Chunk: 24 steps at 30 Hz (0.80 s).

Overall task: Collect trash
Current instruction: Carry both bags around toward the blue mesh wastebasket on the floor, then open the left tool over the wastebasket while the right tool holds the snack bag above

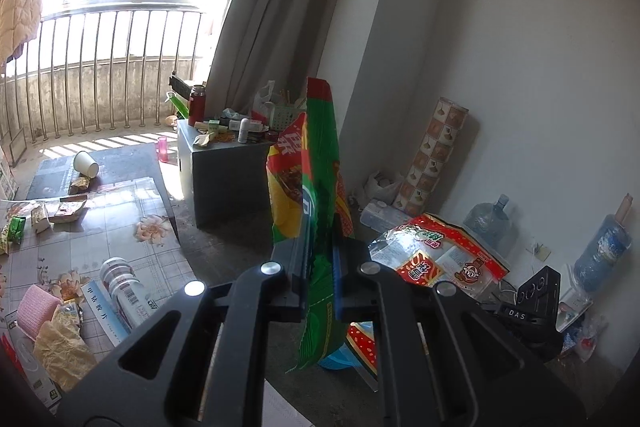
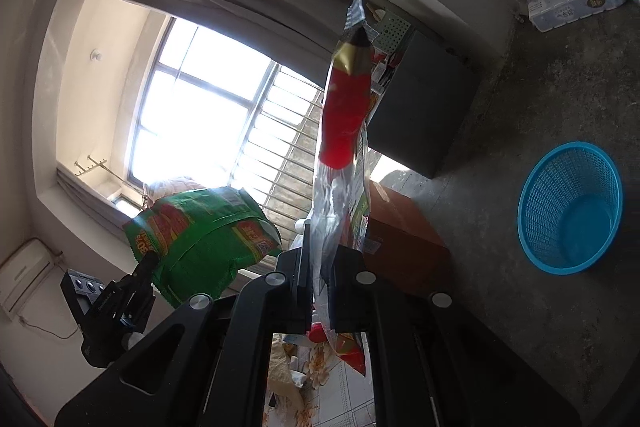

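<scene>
My left gripper [image 1: 320, 247] is shut on a green, red and yellow snack bag [image 1: 308, 171] that stands up between its fingers. To its right hangs a red and clear snack wrapper [image 1: 436, 255], held by the other gripper. In the right wrist view, my right gripper [image 2: 320, 259] is shut on that red and clear wrapper [image 2: 344, 115], which sticks up past the fingers. The green snack bag [image 2: 200, 235] and the left gripper [image 2: 148, 263] show at the lower left. A blue mesh waste basket [image 2: 570, 207] stands on the floor at the right, apart from both grippers.
A table with a floral cloth [image 1: 132, 227] at the left carries wrappers, a tipped paper cup [image 1: 86, 163], a can and crumpled paper. A grey cabinet [image 1: 224, 179] loaded with clutter stands by the curtain. Water jugs [image 1: 490, 223], a patterned roll and bags line the wall.
</scene>
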Each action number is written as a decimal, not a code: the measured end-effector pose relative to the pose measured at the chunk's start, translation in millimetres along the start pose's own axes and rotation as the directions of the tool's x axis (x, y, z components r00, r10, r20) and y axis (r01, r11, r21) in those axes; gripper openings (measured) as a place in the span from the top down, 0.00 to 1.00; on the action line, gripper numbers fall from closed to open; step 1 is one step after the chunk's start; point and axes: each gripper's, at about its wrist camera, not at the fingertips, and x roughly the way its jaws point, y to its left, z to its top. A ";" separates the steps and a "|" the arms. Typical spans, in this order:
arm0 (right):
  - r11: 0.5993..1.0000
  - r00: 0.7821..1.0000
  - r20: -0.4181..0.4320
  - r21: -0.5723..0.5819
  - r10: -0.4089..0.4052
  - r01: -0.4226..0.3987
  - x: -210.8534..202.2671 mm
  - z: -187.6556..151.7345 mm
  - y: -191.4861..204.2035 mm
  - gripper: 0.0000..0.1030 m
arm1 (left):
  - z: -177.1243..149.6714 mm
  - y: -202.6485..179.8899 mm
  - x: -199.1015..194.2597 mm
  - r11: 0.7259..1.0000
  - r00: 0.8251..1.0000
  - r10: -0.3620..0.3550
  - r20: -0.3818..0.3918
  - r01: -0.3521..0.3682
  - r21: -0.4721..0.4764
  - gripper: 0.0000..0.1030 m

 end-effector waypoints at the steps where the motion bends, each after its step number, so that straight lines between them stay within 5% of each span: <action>1: 1.000 1.000 0.009 0.004 -0.010 0.010 -1.5 0.0 -4.8 0.94 | -0.9 -2.6 10.1 1.000 1.000 -0.009 -0.020 0.009 -0.001 0.93; 7: 0.989 0.987 0.074 -0.008 -0.146 0.147 -15.2 3.0 -28.2 0.94 | -5.0 -15.9 71.1 0.998 0.990 -0.060 -0.128 0.059 -0.006 0.93; 13: 0.942 0.938 0.117 -0.033 -0.327 0.333 -16.2 12.5 -54.5 0.94 | -21.3 -26.7 154.6 0.995 0.959 -0.095 -0.267 0.089 -0.032 0.93; 24: 0.864 0.859 0.092 0.032 -0.504 0.503 5.8 15.8 -139.4 0.94 | -99.1 -54.3 322.8 0.993 0.847 -0.097 -0.523 0.048 -0.106 0.93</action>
